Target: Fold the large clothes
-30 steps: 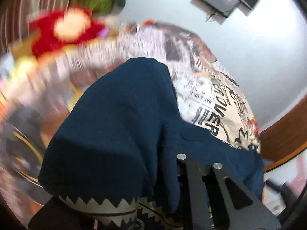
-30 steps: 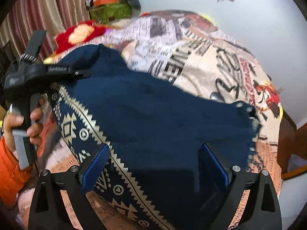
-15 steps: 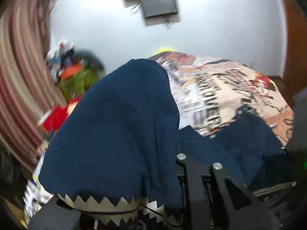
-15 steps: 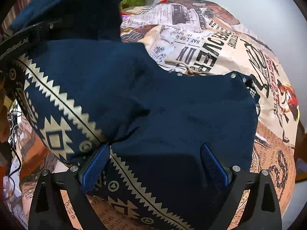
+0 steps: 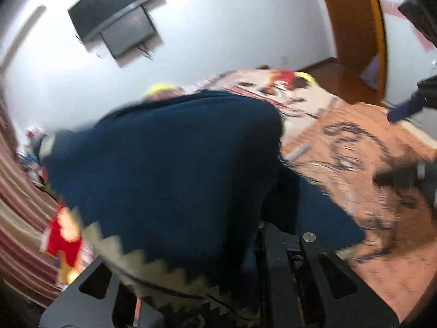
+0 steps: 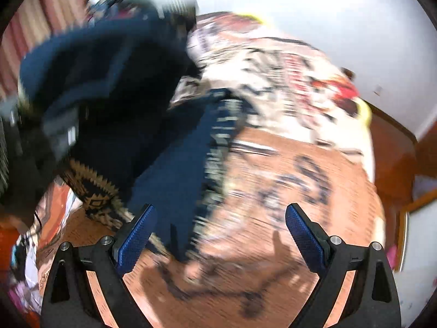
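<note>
A large navy sweater (image 5: 169,169) with a cream zigzag band hangs over my left gripper (image 5: 245,273), which is shut on its fabric; the cloth hides the fingertips. In the right wrist view the sweater (image 6: 169,169) is lifted at the left and trails down onto the printed bedspread (image 6: 300,164). My right gripper (image 6: 218,232) is open and empty, above the bedspread just right of the sweater's patterned edge. The frames are motion-blurred.
The bedspread (image 5: 355,150) covers the bed. A wall-mounted screen (image 5: 117,19) hangs on the white wall. A wooden door frame (image 5: 355,27) stands at the right. Striped curtains (image 5: 16,218) and a red soft toy (image 5: 65,235) are at the left.
My left gripper has swung right with the sweater, lifting it across the bed. My right gripper has come off the sweater and now hovers over bare bedspread.
</note>
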### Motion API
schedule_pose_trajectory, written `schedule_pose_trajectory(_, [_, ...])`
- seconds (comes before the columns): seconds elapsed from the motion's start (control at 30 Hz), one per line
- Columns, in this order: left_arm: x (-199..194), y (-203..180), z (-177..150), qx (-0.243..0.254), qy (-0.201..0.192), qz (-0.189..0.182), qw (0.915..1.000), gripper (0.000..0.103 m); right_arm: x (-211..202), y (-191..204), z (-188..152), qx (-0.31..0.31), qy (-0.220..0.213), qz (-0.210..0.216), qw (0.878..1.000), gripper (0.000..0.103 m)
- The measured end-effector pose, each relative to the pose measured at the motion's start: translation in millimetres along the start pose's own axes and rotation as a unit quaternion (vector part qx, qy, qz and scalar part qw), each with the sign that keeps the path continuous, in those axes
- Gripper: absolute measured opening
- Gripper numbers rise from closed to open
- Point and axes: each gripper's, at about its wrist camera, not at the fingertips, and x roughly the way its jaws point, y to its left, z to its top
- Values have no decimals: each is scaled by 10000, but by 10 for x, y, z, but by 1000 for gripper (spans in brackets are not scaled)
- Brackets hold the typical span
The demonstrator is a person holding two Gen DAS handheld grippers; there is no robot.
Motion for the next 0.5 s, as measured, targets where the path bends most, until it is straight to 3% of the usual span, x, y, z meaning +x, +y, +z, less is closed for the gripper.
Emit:
schedule_pose_trajectory(0.17, [-20,-254,-150,197,184,-279,9992,14,-267,-340,-158,471,-195,-133,9986,95])
schedule_pose_trajectory(0.27, [-78,-338,-246,237,265,-601,9976,15,-354,-393,-242,599,-275,-103,9978,95])
schedule_pose_trajectory(0.33, [-121,-368,-282,288,268,-608,9974,16,-386,-399,-262,637,-315,-73,9974,95])
schedule_pose_trajectory(0.5, [-238,-189,-304,-124,408,-679,9968,25,-517,-337,-237,645,-476,9,9968,95])
